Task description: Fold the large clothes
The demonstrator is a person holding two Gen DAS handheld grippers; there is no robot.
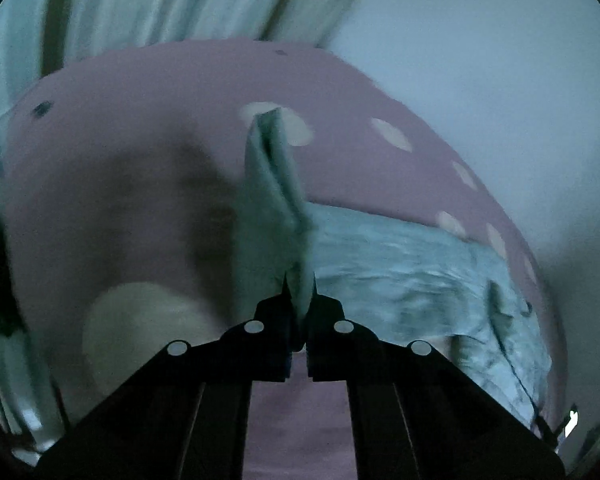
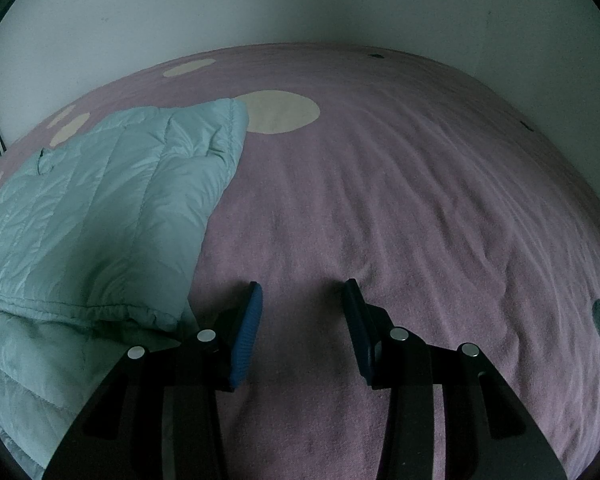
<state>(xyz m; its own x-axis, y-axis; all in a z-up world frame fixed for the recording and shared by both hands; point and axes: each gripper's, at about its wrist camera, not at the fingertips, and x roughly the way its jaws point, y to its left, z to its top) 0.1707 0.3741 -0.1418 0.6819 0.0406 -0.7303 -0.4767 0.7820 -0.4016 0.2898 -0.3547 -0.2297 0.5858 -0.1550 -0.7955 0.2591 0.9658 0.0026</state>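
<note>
Between the left gripper fingers, quilted jacket edge, clamped.

We see both the left gripper and right gripper built of black linkages with round silver screws, the right with ribbed blue pads.

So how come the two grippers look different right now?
The left gripper is shut, pinching an edge of the pale green puffy jacket; the right gripper is open and holds nothing. The left gripper lifts its bit of jacket up, while the right gripper hangs over the bare purple blanket, beside the jacket. Both are black with two fingers.
</note>
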